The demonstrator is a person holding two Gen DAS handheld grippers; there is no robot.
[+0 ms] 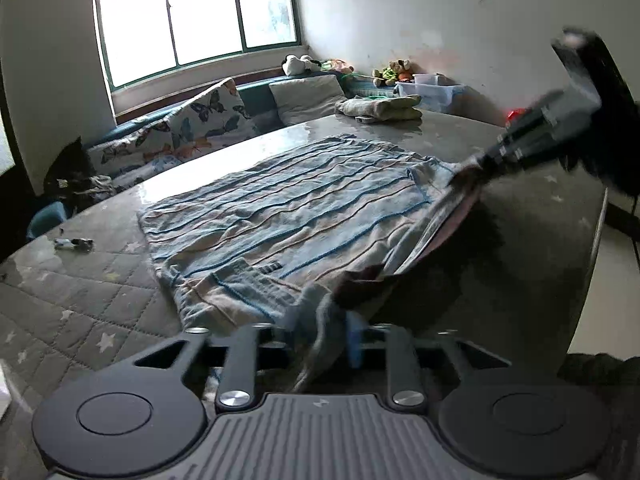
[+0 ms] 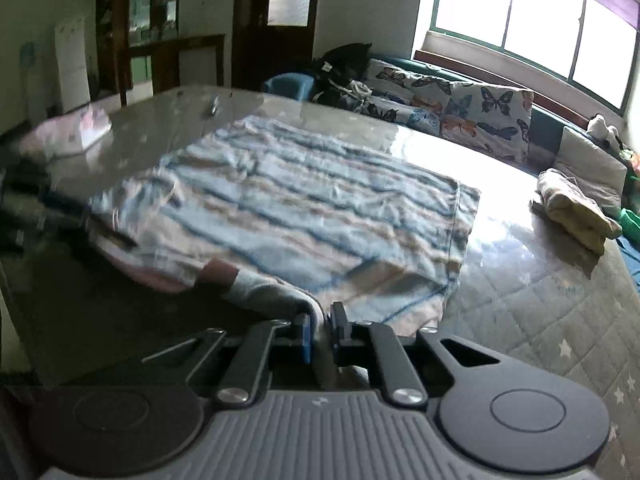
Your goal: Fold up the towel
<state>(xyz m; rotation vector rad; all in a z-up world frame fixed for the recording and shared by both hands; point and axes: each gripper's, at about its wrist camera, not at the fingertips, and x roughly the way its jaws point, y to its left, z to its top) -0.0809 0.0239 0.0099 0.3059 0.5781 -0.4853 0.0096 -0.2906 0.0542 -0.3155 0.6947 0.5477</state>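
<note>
A towel (image 1: 280, 208) with blue and beige stripes lies spread on the quilted grey mattress (image 1: 80, 300). Its near edge is raised off the bed and shows a pinkish underside. My left gripper (image 1: 320, 338) is shut on one near corner, with cloth bunched between its fingers. At the right of the left wrist view, my right gripper (image 1: 482, 164) pinches the other near corner. In the right wrist view the right gripper (image 2: 319, 326) is shut on a rolled fold of the towel (image 2: 300, 200). The left gripper (image 2: 76, 216) shows there blurred at the left edge.
A folded yellowish cloth (image 1: 380, 108) lies at the far end of the bed, and a pink folded cloth (image 2: 68, 132) at another corner. Butterfly-print pillows (image 1: 192, 128) line the window side. A small object (image 1: 74, 244) rests on the mattress. A clear plastic box (image 1: 432, 88) stands by the wall.
</note>
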